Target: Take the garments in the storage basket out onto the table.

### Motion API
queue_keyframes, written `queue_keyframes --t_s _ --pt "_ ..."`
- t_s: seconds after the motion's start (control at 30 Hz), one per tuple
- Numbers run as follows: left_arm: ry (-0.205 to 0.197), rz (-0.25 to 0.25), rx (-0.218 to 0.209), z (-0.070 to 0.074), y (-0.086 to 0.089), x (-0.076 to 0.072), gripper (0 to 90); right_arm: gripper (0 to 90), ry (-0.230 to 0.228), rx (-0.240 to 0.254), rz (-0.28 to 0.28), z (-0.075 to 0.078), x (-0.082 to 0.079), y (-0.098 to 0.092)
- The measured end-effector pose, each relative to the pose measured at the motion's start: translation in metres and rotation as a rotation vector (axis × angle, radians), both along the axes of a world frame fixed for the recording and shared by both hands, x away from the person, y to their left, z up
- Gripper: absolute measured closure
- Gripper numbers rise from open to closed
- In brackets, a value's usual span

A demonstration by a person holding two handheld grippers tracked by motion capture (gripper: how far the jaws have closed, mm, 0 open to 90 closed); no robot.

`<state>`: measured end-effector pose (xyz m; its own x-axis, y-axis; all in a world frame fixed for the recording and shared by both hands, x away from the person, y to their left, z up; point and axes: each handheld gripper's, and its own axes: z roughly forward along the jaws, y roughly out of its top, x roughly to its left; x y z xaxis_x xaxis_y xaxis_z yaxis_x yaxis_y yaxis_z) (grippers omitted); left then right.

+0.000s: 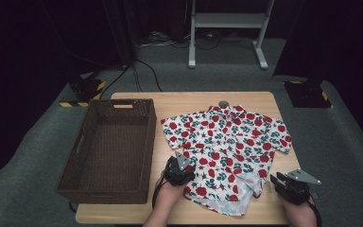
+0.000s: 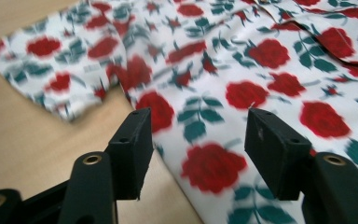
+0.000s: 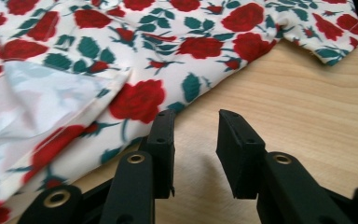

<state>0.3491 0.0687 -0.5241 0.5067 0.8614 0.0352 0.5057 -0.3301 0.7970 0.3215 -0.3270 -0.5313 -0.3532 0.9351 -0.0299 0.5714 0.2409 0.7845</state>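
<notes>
A short-sleeved shirt (image 1: pixel 227 146), white with red roses and green leaves, lies spread flat on the wooden table (image 1: pixel 184 101), collar at the far side. Its near right hem corner (image 1: pixel 253 182) is turned over and shows the pale inside (image 3: pixel 42 98). My left gripper (image 1: pixel 176 163) is open at the shirt's near left edge. In the left gripper view (image 2: pixel 198 126) one jaw stands over bare wood and the other over the cloth (image 2: pixel 242 70). My right gripper (image 1: pixel 276 179) is open over bare table just right of the hem, the cloth (image 3: pixel 121 46) beside its left jaw (image 3: pixel 196 126).
A deep brown wicker basket (image 1: pixel 123 101) stands on the table's left half, close to the shirt's sleeve. A small grey round thing (image 1: pixel 223 103) sits at the far edge above the collar. A white metal stand (image 1: pixel 227 21) is on the floor beyond.
</notes>
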Motion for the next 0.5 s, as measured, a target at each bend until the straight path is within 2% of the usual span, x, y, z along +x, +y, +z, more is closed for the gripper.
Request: queue_keyframes --t_s 0.23,0.33,0.4,0.43,0.5 --pt "0.032 -0.026 -0.032 -0.006 -0.002 -0.029 41.5 62.4 0.012 0.013 0.025 -0.004 -0.009 0.011" --pt "0.036 -0.046 0.0 -0.012 -0.005 -0.038 42.4 60.6 0.018 0.011 0.037 -0.006 -0.009 0.016" --pt "0.044 -0.054 0.027 -0.017 -0.007 -0.04 43.9 58.6 0.019 0.027 0.035 -0.006 -0.009 0.019" --pt "0.034 -0.061 0.021 -0.018 -0.007 -0.041 46.3 57.5 0.016 0.032 0.035 -0.006 -0.008 0.02" --pt "0.012 -0.084 0.045 -0.018 -0.007 -0.042 54.8 55.3 0.015 0.034 0.032 -0.006 -0.007 0.024"
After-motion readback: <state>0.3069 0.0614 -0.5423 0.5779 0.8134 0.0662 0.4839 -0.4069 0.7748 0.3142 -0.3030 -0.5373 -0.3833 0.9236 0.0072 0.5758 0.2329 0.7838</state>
